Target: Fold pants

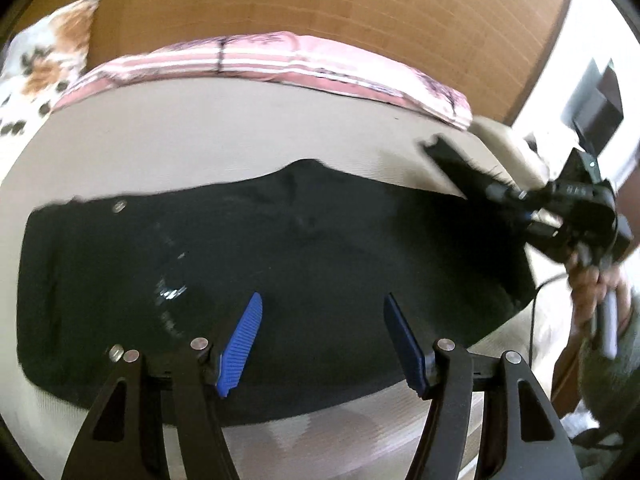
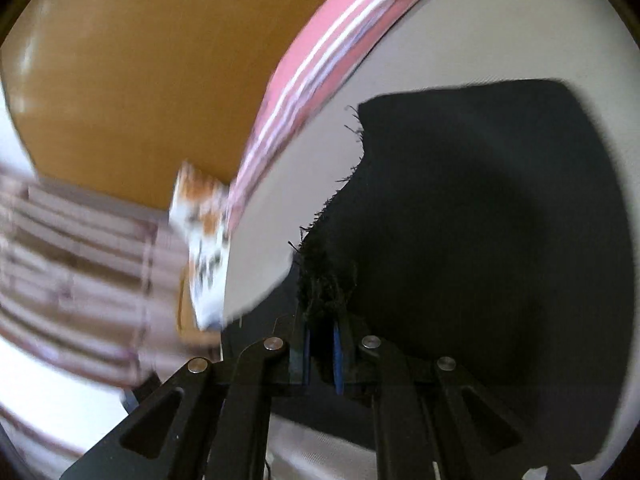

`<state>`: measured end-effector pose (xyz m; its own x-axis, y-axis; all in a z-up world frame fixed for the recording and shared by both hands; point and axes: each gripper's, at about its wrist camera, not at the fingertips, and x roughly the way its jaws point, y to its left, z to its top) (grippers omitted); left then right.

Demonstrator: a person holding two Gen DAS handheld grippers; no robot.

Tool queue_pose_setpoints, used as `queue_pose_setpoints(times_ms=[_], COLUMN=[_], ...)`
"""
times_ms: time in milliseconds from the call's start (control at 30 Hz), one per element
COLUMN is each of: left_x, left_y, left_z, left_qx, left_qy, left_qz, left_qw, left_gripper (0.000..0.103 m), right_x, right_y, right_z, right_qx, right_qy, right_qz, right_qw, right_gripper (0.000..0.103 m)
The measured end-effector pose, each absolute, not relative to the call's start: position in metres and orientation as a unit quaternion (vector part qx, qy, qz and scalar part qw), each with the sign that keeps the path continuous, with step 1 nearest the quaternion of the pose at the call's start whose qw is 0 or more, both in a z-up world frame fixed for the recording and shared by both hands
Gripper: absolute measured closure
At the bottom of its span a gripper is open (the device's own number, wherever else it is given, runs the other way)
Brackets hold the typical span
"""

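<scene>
Blue pads of your left fingers (image 1: 250,344) stand apart with nothing between them, the left gripper (image 1: 324,344) hovering over the black pants (image 1: 280,248). Your right gripper (image 2: 321,356) has its fingers together, clamped on the frayed hem (image 2: 328,284) of a leg.

Outward — the pants lie spread on the beige bed (image 1: 200,132), a pink striped blanket (image 1: 260,56) along the far edge and a wooden headboard (image 1: 320,0) behind.

Step, as judged: first fold, hem end raised at the right side to carry across toward the waist. Next move calls for keeping the hem pinched while travelling, and your left fingers pinning or catching the cloth so the layers line up.

Views differ — left wrist shows the whole garment, metal button (image 1: 119,205) included, and your right hand (image 1: 592,280) on its handle; right wrist alone shows the pinch on the hem.
</scene>
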<state>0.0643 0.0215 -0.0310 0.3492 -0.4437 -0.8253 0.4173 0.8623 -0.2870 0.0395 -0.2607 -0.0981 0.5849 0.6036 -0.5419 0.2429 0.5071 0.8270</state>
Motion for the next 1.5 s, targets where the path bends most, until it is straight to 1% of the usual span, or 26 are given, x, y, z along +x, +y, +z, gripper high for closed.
queue_pose_setpoints(times_ms=[100,167,233,267,333,367,400,433,467,567,733,900,1033,1267,1433,1467,1500], left_x=[0.064,0.063,0.061,0.061,0.063,0.064,0.065,0.065,0.066,0.065,0.066,0.076,0.082,0.091,0.090,0.090,0.089], left_y=[0.038,0.046,0.051,0.051,0.051,0.051,0.049,0.048,0.046,0.040,0.029,0.016,0.010,0.005,-0.011,-0.016,-0.019], left_z=[-0.034,-0.036,-0.035,-0.035,-0.035,-0.035,-0.035,-0.036,-0.036,-0.037,-0.047,-0.070,-0.085,-0.095,-0.099,-0.099,-0.099], left_qx=[-0.035,-0.047,-0.056,-0.060,-0.070,-0.074,-0.081,-0.085,-0.092,-0.115,-0.162,-0.209,-0.218,-0.234,-0.236,-0.233,-0.229], left_qy=[0.515,0.519,0.519,0.519,0.520,0.522,0.524,0.527,0.532,0.544,0.579,0.633,0.662,0.676,0.683,0.683,0.683], left_qz=[-0.252,-0.251,-0.254,-0.256,-0.263,-0.266,-0.271,-0.274,-0.279,-0.300,-0.328,-0.324,-0.302,-0.283,-0.297,-0.300,-0.302], left_qw=[0.818,0.816,0.814,0.814,0.810,0.807,0.804,0.800,0.794,0.775,0.728,0.671,0.650,0.639,0.624,0.624,0.625], left_gripper=[0.039,0.039,0.039,0.039,0.039,0.039,0.039,0.039,0.039,0.039,0.039,0.039,0.040,0.040,0.040,0.041,0.044], right_x=[0.049,0.050,0.050,0.048,0.043,0.043,0.043,0.042,0.037,0.025,0.004,-0.014,-0.020,-0.023,-0.024,-0.025,-0.025], right_y=[-0.199,-0.162,-0.141,-0.131,-0.123,-0.119,-0.117,-0.116,-0.118,-0.134,-0.181,-0.216,-0.227,-0.232,-0.237,-0.238,-0.239], right_z=[-0.110,-0.123,-0.133,-0.137,-0.132,-0.129,-0.126,-0.122,-0.115,-0.104,-0.093,-0.097,-0.106,-0.114,-0.118,-0.118,-0.118], right_qx=[0.424,0.364,0.316,0.283,0.245,0.236,0.236,0.239,0.239,0.266,0.305,0.345,0.367,0.380,0.395,0.396,0.397], right_qy=[0.487,0.522,0.548,0.557,0.546,0.549,0.552,0.553,0.553,0.535,0.508,0.493,0.493,0.493,0.491,0.490,0.490], right_qz=[0.167,0.179,0.184,0.182,0.186,0.187,0.195,0.200,0.197,0.194,0.131,0.085,0.073,0.071,0.066,0.065,0.064], right_qw=[0.745,0.750,0.753,0.759,0.779,0.779,0.776,0.773,0.774,0.778,0.795,0.794,0.786,0.779,0.774,0.774,0.774], right_gripper=[0.093,0.093,0.093,0.093,0.090,0.081,0.074,0.062,0.054,0.053,0.051,0.050,0.050,0.050,0.049,0.049,0.049])
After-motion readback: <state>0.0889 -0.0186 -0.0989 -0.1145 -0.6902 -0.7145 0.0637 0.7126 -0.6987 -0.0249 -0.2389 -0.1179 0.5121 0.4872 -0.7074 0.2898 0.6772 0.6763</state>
